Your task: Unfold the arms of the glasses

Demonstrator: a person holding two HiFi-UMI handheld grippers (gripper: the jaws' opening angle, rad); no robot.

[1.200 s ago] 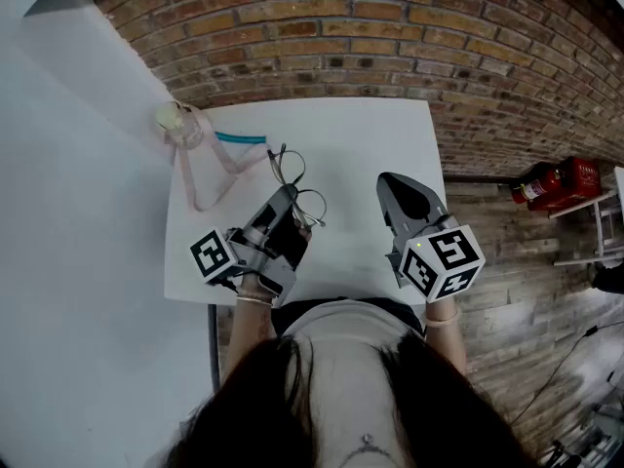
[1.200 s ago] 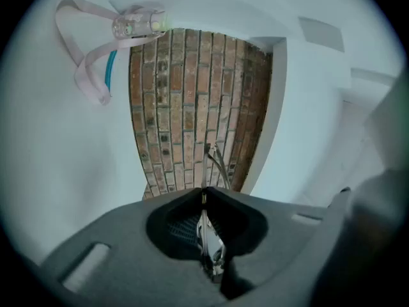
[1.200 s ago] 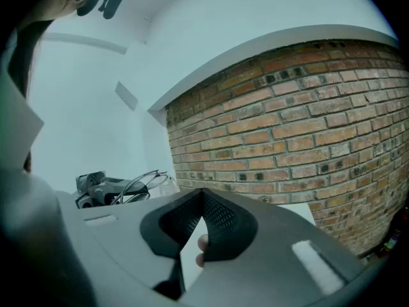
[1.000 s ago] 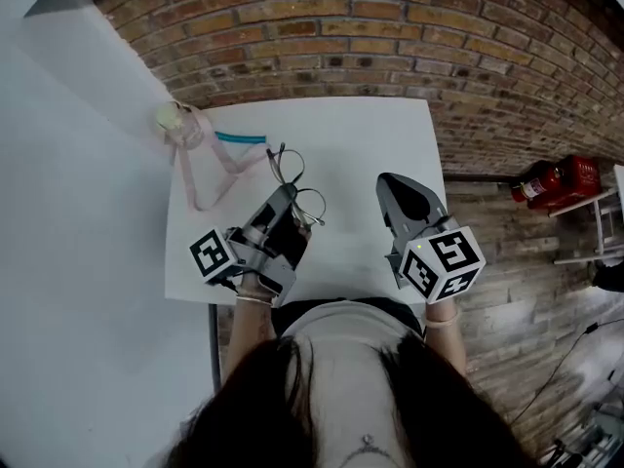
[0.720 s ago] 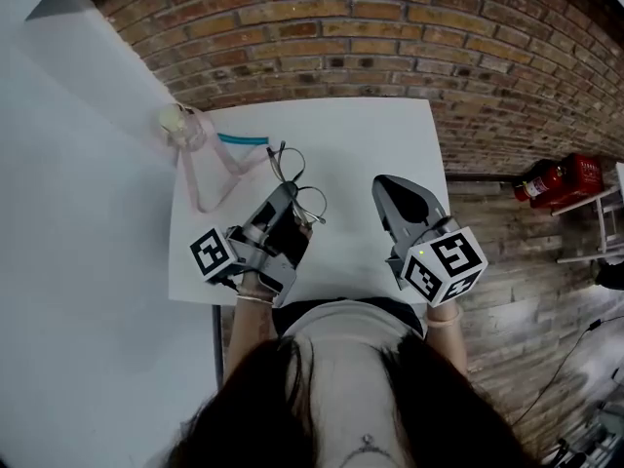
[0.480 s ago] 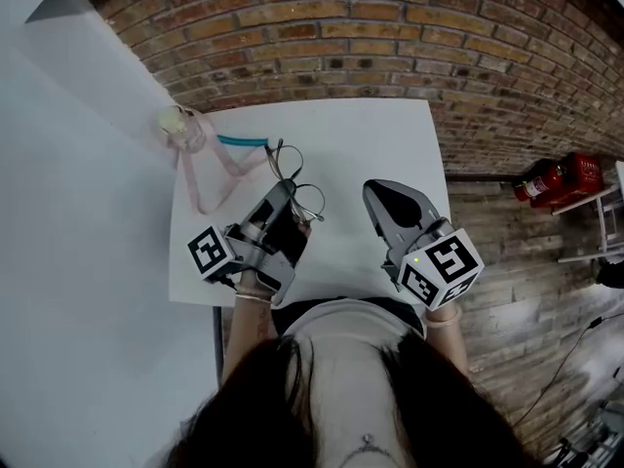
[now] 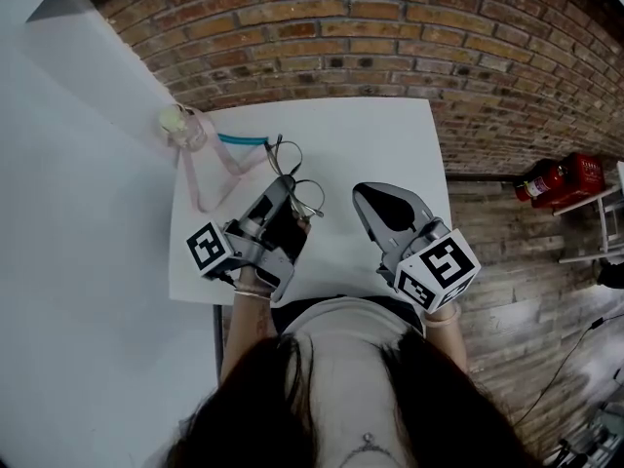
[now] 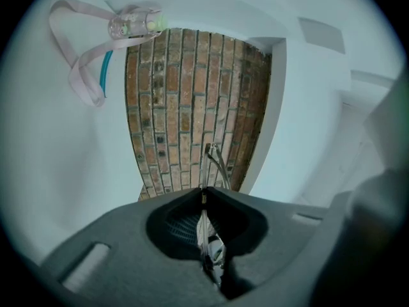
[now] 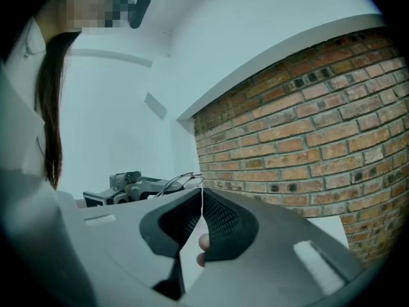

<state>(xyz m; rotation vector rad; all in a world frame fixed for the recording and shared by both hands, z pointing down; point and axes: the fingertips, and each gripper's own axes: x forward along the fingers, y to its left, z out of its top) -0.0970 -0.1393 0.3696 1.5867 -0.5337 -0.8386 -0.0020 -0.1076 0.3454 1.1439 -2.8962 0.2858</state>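
Found the thin wire glasses (image 7: 297, 185) left of centre in the head view, over the white table (image 7: 390, 135), pinched at one end by the left gripper (image 7: 286, 183). Saw, in the left gripper view, that gripper's (image 8: 203, 194) fingers (image 8: 160, 203) closed on the frame, the glasses' (image 8: 214, 162) wire poking up past the tips at mid-frame against brick (image 8: 179, 107). Could not tell whether the arms lay folded or open, nor whether the frame touched the table.

Placed the right gripper (image 7: 363, 195) just right of the glasses, near but apart from them, tips aimed toward the upper left. Read its (image 9: 202, 194) fingers in the right gripper view as pressed together with nothing between them. Caught the glasses (image 9: 182, 179) and the left gripper (image 9: 121, 187) at lower left there, beyond the tips.

Noted a small clear bottle (image 7: 180, 125) at the table's upper-left corner, a pink strap (image 7: 200, 178) looping down from it, and a teal strip (image 7: 242, 139) just above the glasses. Spotted a red canister (image 7: 556, 181) at the right edge, off the table, on brick (image 7: 322, 37). Glimpsed dark hair (image 7: 292, 408) along the bottom edge.
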